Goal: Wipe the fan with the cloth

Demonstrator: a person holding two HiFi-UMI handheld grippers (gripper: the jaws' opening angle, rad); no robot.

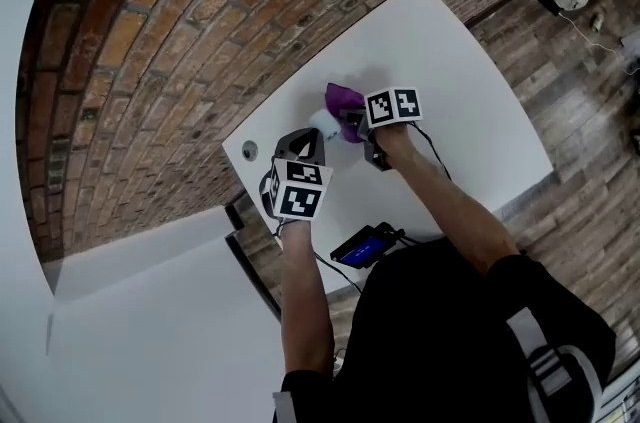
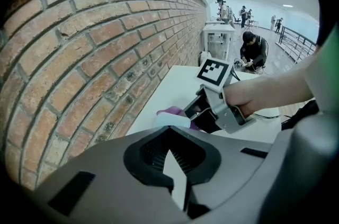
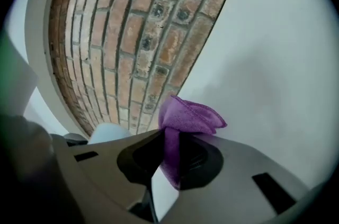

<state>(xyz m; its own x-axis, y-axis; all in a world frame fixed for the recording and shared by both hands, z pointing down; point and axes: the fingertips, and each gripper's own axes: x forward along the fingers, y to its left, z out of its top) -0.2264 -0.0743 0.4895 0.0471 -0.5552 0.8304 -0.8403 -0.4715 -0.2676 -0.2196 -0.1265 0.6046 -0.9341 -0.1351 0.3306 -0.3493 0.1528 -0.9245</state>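
My left gripper (image 1: 310, 139) is shut on a small pale fan (image 1: 322, 121) over the white table (image 1: 470, 111), close to the brick wall. In the left gripper view a white part of the fan shows between the closed jaws (image 2: 175, 164), and its pale top (image 2: 170, 120) sticks out just past them. My right gripper (image 1: 358, 123) is shut on a purple cloth (image 1: 343, 103), which bunches out beyond the jaws (image 3: 169, 159) in the right gripper view as a folded tuft (image 3: 188, 116). The cloth lies right beside the fan (image 3: 108, 133); whether they touch is hidden.
The brick wall (image 1: 200, 21) runs along the table's far side. A black device with a blue screen (image 1: 362, 247) and cables sits at the near table edge. A round hole (image 1: 249, 149) marks the table corner. Another white surface (image 1: 150, 311) lies lower left. People stand far off (image 2: 254, 48).
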